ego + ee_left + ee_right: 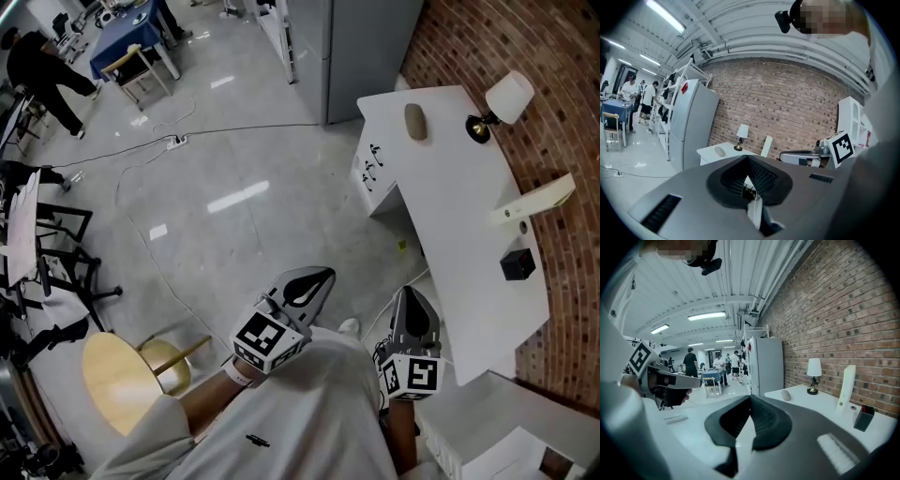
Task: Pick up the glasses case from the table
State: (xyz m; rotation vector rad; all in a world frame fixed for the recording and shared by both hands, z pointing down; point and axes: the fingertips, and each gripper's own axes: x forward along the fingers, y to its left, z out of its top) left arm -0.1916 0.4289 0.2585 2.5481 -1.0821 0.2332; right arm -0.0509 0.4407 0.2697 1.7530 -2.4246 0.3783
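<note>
The glasses case [415, 122] is recorded near the lamp [509, 98] on the table [469, 244], well apart from the left gripper [314, 279] and right gripper [412, 305] (both pressed together, empty), and is judged light, stiff, smooth, best gripped across its narrow middle.

Your head view looks steeply down at the table [450, 206]. Both gripper views face it, sharing the lamp [814, 367].
</note>
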